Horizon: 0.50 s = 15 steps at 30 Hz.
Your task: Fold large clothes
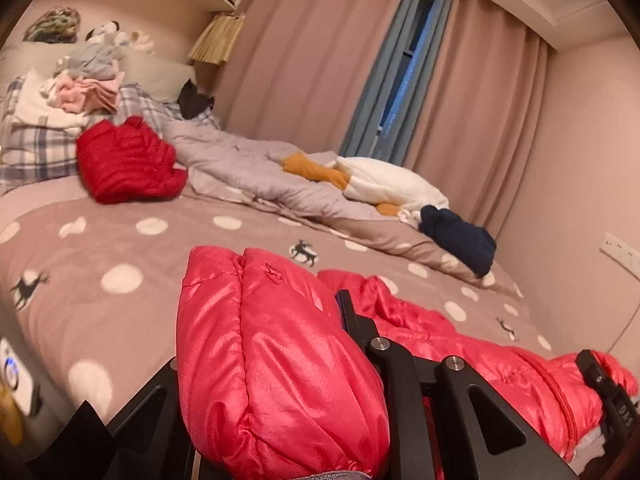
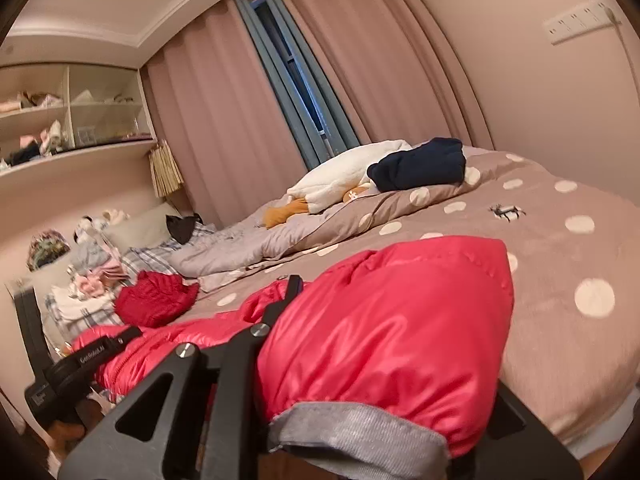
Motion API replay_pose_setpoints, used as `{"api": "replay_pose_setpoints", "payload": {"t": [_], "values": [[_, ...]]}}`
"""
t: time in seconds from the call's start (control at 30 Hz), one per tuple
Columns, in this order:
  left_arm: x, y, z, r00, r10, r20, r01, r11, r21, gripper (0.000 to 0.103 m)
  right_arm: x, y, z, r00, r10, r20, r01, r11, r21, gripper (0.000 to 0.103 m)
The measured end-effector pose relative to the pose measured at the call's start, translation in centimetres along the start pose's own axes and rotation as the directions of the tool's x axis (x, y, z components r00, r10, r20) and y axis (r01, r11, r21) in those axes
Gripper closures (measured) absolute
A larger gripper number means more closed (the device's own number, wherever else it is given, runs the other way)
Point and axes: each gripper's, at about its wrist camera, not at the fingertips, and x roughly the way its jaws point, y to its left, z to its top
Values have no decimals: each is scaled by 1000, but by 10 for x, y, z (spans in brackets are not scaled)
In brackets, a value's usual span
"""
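We hold the pink puffer jacket (image 1: 280, 360) at the near edge of the bed (image 1: 120, 248), left tool (image 1: 304, 360) clamped on one padded end, right tool (image 2: 360, 352) on the other; slick fabric may slip from the right one; its grip looks looser.

Pink puffer jacket (image 2: 384, 320) bunched between the right gripper's (image 2: 332, 344) fingers.

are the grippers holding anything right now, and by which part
Both hold the pink puffer jacket: the left gripper clamps one puffy end, the right gripper the grey-cuffed end, likely a sleeve.
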Motion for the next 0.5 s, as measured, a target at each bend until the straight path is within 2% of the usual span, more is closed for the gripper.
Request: {"api": "replay_pose_setpoints", "payload": {"t": [0.1,0.2,0.27,0.5], "values": [[29,-5,16,1000,-6,-14,6,1000,3,86,29,-1,16,999,-13,-30,13,1000,-12,83],[59,-16,32,999,9,-51,-5,998,66,86,60,-3,37,998,-3,-63,2,1000,-14,83],[73,-20,37,998,6,-65,-2,998,68,86,80,-2,46,996,-18,-91,17,1000,-13,82],[130,-24,38,993,57,-106,-50,996,70,86,141,3,53,981,-99,-167,81,990,-112,82]]}}
